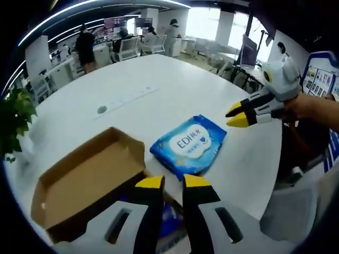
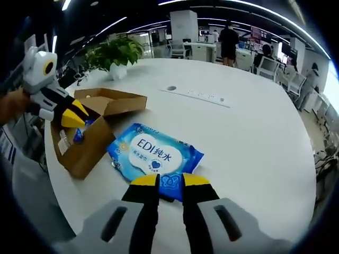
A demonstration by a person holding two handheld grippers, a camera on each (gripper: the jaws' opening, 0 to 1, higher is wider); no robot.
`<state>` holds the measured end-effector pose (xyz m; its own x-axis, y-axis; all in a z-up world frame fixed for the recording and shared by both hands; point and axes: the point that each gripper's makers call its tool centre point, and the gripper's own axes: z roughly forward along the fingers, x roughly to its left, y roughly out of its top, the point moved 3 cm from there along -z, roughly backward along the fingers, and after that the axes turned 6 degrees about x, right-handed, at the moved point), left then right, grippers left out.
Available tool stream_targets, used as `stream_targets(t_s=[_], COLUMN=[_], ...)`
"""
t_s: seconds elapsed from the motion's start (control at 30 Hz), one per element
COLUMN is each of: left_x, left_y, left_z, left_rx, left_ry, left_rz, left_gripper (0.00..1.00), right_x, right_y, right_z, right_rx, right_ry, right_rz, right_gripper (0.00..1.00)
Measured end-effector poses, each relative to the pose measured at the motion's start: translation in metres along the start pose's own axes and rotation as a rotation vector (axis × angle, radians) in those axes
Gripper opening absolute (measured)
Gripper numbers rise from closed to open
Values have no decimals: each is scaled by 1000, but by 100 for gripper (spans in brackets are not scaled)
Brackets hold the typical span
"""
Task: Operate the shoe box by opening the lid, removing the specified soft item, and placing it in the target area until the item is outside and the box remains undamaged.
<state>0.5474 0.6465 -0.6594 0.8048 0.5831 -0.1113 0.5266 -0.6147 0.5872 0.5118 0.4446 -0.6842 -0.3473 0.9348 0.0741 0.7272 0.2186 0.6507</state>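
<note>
Item 1: brown cardboard shoe box (image 1: 79,185), lid (image 2: 114,100) folded open, sits near edge of the round white table (image 1: 159,106). Walls look intact, no tears seen. Something blue and a small packet lie inside, seen in right gripper view; can't tell what.

Item 2: blue soft pack of wet wipes w/ white label (image 1: 190,144), flat on the table just beside the box, fully outside it. Judged: removal done, pack appears placed.

Item 3: left gripper (image 1: 174,182), yellow-tipped black jaws, narrow gap betw. tips, nothing betw. them; hovers over the box's near edge.

Item 4: right gripper (image 2: 170,180), same build, jaws slightly apart, empty, tips at the pack's near edge; touching or just above, can't tell.

Misc: green potted plant (image 2: 114,53) at far table rim; white power strip (image 2: 198,95) set mid-table; people and desks in background office.

Risks (judgement):
- Left jaws dropping or swinging low could dent or crush the box wall or bend the lid flap.
- Box is near table edge; a nudge may push it off.
- Right jaws could drag the slick pack off its spot when pulling back.
</note>
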Motion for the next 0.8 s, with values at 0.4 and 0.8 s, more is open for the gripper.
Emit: stream_targets(t_s=[0.4, 0.8], left_x=[4, 28], left_y=[-23, -55], left_z=[-19, -30], left_rx=[-6, 36], left_ry=[-7, 4], left_rz=[25, 56], left_gripper=[14, 21], right_x=[28, 61], right_y=[10, 20], right_z=[-16, -13], right_rx=[-22, -29], right_ry=[13, 61], right_rz=[-72, -124], right_gripper=[18, 21])
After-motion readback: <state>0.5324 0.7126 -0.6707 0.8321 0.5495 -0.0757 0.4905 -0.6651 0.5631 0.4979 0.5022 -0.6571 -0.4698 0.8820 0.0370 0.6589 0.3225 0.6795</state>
